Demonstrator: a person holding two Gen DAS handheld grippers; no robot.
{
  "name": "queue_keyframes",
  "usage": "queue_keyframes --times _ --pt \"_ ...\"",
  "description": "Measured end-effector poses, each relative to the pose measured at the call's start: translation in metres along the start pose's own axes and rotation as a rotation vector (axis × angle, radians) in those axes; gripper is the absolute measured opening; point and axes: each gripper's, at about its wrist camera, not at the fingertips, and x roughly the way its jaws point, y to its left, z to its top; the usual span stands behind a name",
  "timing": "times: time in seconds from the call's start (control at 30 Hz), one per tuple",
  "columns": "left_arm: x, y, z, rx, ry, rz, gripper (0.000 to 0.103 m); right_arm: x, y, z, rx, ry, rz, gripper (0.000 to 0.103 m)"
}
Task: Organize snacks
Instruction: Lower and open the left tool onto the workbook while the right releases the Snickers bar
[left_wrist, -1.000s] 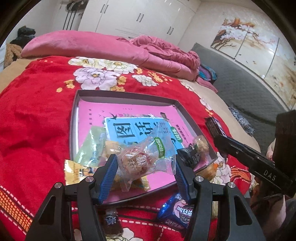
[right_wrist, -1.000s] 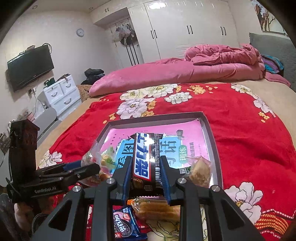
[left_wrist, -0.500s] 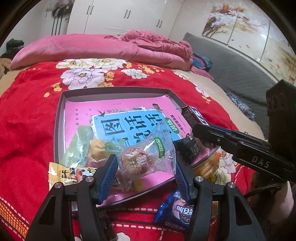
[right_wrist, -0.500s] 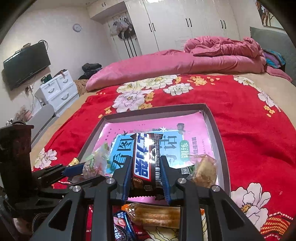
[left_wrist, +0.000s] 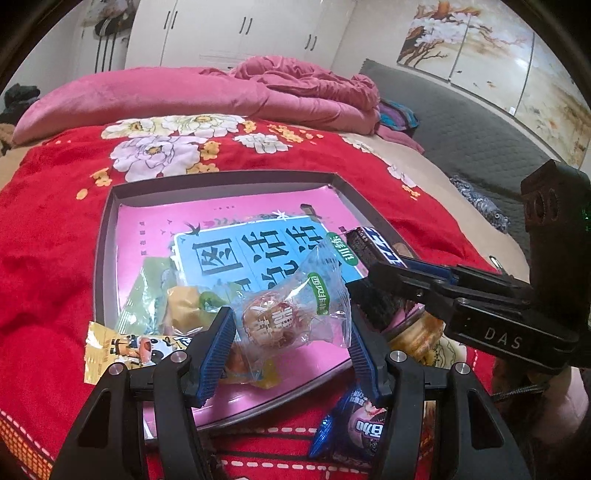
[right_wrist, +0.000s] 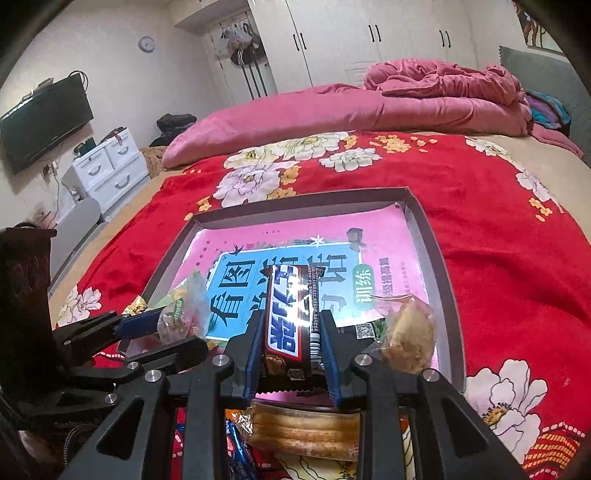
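Note:
A round pastry in a clear wrapper (left_wrist: 275, 325) hangs over the near edge of the grey tray (left_wrist: 221, 181), and the blue pads of my left gripper (left_wrist: 291, 332) are shut on it. My right gripper (right_wrist: 291, 343) is shut on a dark chocolate bar (right_wrist: 291, 310), held lengthwise just above the tray's near part (right_wrist: 295, 201). A pink and blue book lines the tray. In the left wrist view the right gripper (left_wrist: 376, 269) comes in from the right with the bar (left_wrist: 373, 243). In the right wrist view the left gripper (right_wrist: 181, 332) is at the left with the pastry (right_wrist: 183, 314).
A green packet (left_wrist: 147, 295) and a wrapped cake (right_wrist: 406, 339) lie in the tray. A yellow panda packet (left_wrist: 122, 349) rests on its near-left rim. A blue cookie packet (left_wrist: 354, 424) and a biscuit pack (right_wrist: 303, 428) lie on the red flowered blanket near me. Pink bedding is piled behind.
My right gripper has sunk a little towards the tray with the chocolate bar. My left gripper has shifted sideways and rolled slightly, still holding the pastry.

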Motion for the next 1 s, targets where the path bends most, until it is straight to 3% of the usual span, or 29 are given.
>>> queue_keyframes --times 0.3,1.0 --pt "0.002 0.001 0.0 -0.007 0.011 -0.003 0.061 0.011 -0.004 -0.003 0.029 0.045 0.041 0.03" --pt "0.008 0.002 -0.003 -0.005 0.03 0.028 0.061 0.013 0.006 -0.012 -0.034 0.074 0.025 0.03"
